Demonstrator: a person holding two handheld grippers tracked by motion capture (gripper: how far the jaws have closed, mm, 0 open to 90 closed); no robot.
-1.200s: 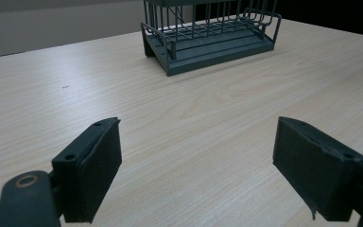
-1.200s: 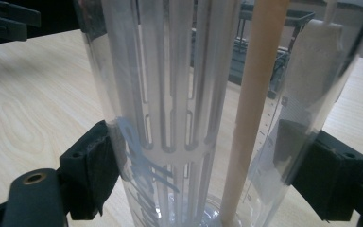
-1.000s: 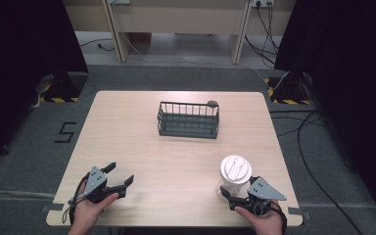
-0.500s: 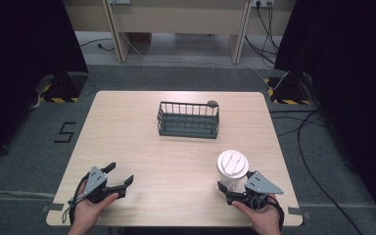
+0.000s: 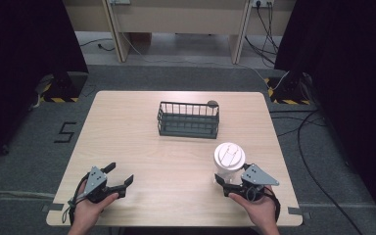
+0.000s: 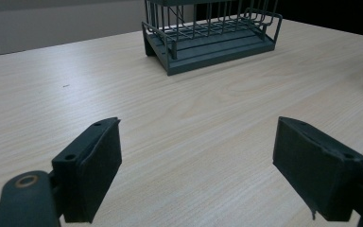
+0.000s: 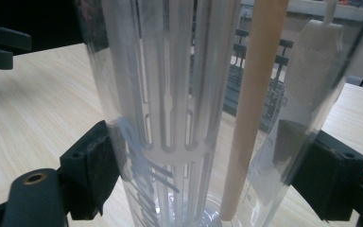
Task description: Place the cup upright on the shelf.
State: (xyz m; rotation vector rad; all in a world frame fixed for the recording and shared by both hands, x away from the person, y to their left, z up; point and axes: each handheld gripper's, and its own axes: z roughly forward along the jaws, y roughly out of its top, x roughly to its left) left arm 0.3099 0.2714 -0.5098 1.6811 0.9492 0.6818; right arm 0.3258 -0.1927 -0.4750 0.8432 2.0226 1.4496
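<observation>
Clear cup (image 7: pixel 189 109) between right claw (image 7: pixel 203 175) jaws

A wire basket (image 5: pixel 188 119) is set on the bench (image 5: pixel 127 142) toward its far edge, near the middle. A lidded cup (image 5: pixel 229 160) is placed nearer the front, to the right — the right gripper (image 5: pixel 227 182) just before it, the left gripper (image 5: pixel 120 178) well apart at the front left.

Light wooden table (image 5: pixel 142 147) on grey carpet (image 5: pixel 333 161), black curtains (image 5: pixel 24 44) either side.
</observation>
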